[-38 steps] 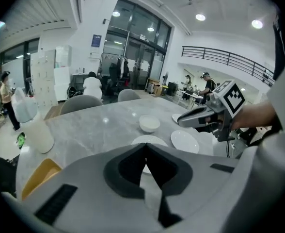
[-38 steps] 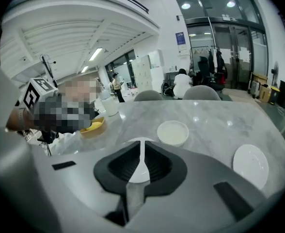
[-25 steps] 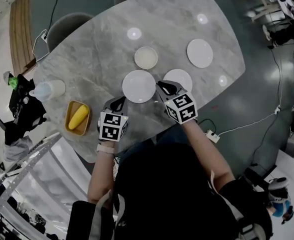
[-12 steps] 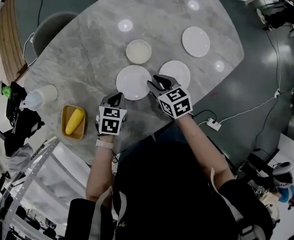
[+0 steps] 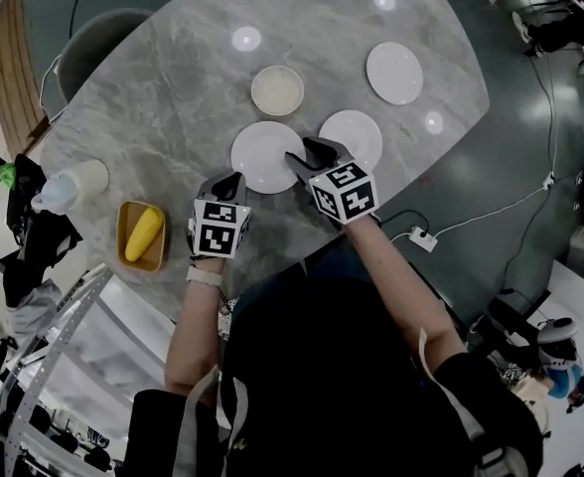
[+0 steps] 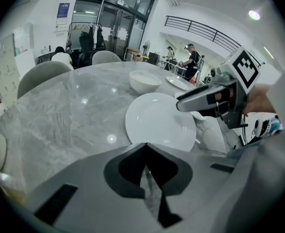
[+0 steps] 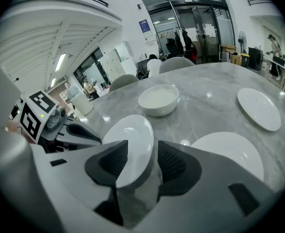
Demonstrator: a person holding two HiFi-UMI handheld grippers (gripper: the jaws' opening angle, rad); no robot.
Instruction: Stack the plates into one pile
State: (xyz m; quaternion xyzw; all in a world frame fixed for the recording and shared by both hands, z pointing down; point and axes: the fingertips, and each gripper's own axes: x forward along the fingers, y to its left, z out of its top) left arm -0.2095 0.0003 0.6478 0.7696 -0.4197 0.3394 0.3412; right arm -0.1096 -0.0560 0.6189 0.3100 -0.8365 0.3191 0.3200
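Marble worktop (image 5: 173,97), grasp step: right tool (image 5: 307,153), jaws just opening, straddles the plate (image 5: 257,155) rim (left tool (image 5: 233,180) pressed together); next, probably clamp and lift.

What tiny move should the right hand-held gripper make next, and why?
Probably close its jaws. The right hand-held gripper has just been opening them, and the rim of the nearest white plate now sits between them, unpinched. It likely needs a firm grip before lifting that plate onto the neighbouring plate.
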